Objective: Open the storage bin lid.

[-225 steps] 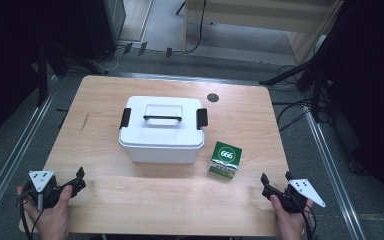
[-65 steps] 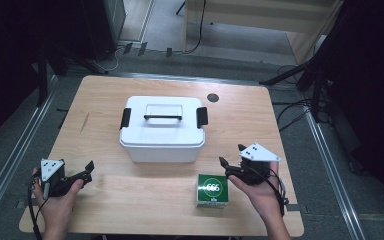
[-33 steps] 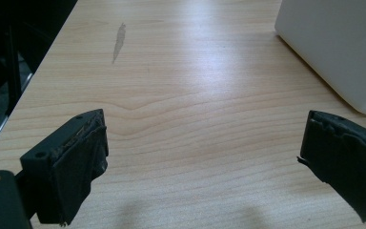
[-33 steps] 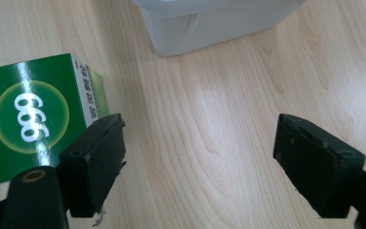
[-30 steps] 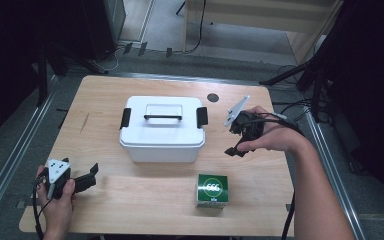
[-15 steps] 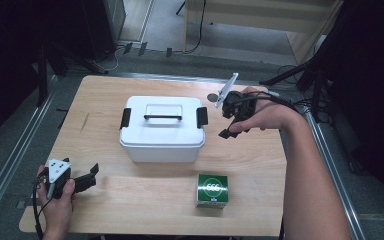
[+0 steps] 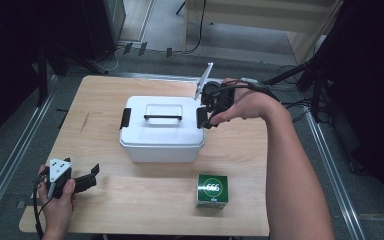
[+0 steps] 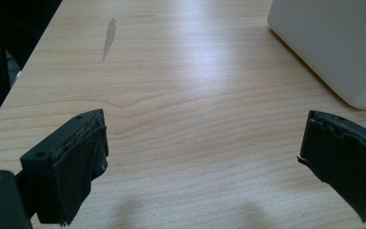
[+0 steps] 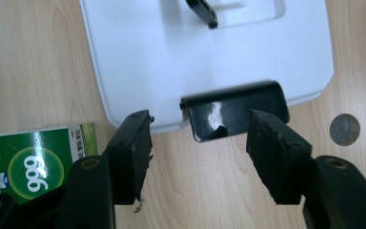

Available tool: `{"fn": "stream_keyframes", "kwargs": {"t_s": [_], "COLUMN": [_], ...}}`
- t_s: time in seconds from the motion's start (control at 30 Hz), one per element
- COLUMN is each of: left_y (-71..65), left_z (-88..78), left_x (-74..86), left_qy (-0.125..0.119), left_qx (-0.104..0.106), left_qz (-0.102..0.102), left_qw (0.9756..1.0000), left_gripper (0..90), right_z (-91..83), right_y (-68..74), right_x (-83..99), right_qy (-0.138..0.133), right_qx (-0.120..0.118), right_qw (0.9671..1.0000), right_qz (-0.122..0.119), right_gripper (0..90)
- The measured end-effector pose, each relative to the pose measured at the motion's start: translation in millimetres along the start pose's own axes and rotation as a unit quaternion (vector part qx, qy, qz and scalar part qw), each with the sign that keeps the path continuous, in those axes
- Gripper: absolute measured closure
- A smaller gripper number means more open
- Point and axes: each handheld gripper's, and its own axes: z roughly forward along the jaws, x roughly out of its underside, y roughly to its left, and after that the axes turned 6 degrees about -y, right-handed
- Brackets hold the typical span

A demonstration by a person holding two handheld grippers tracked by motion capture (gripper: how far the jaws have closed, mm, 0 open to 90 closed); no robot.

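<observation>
From the high view I see the white lidded box (image 7: 161,127) sitting mid-table, a black handle (image 7: 163,117) lying flat in its lid and a black latch on each short end; I judge it rigid plastic, smooth and probably light if empty, so a pinch on the walls would slip and the latches or the handle are the places to take hold. My right gripper (image 7: 206,116) hangs at the box's right end, just over the right latch (image 7: 200,116), while the left gripper (image 7: 87,180) rests low near the front left corner of the table (image 7: 130,200), well apart from the box; a green carton (image 7: 212,190) stands near the front edge, right of centre. In the left gripper view the jaws stand wide apart over bare wood, holding nothing, with a corner of the white box at upper right. In the right gripper view the jaws are spread and straddle the glossy black latch, one to each side, and I cannot tell whether either pad touches it. The latch looks stiff and slick, so I'd expect to hook its lower lip rather than squeeze its face.
</observation>
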Motion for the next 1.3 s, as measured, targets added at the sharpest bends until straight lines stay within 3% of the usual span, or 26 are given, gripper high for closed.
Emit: {"fn": "stream_keyframes", "kwargs": {"t_s": [0.3,0.57,0.8,1.1,1.3], "left_y": [0.1,0.4,0.2,1.5,2.0], "left_z": [0.0,-0.1,0.3,0.9,1.1], "left_x": [-0.1,-0.3,-0.3,-0.5,-0.5], "left_qy": [0.001,0.006,0.006,0.007,0.007], "left_qx": [0.002,0.005,0.006,0.009,0.01], "left_qz": [0.0,-0.001,0.0,-0.005,-0.007], "left_qw": [1.0,1.0,1.0,0.9999,0.9999], "left_gripper": [2.8,2.8,2.8,2.8,2.8], "right_z": [6.5,15.7,25.0,35.7,42.8], "right_y": [1.5,4.4,5.5,8.6,10.7], "right_x": [-26.9,-49.1,-65.1,-83.4,-91.8], "right_qy": [-0.014,-0.018,-0.021,-0.012,0.0], "right_qx": [0.006,0.017,0.003,-0.002,-0.005], "right_qw": [0.9997,0.9991,0.9988,0.998,0.9981], "right_qz": [-0.017,-0.035,-0.044,-0.062,-0.061], "right_gripper": [56.2,63.4,70.8,74.2,75.5]}}
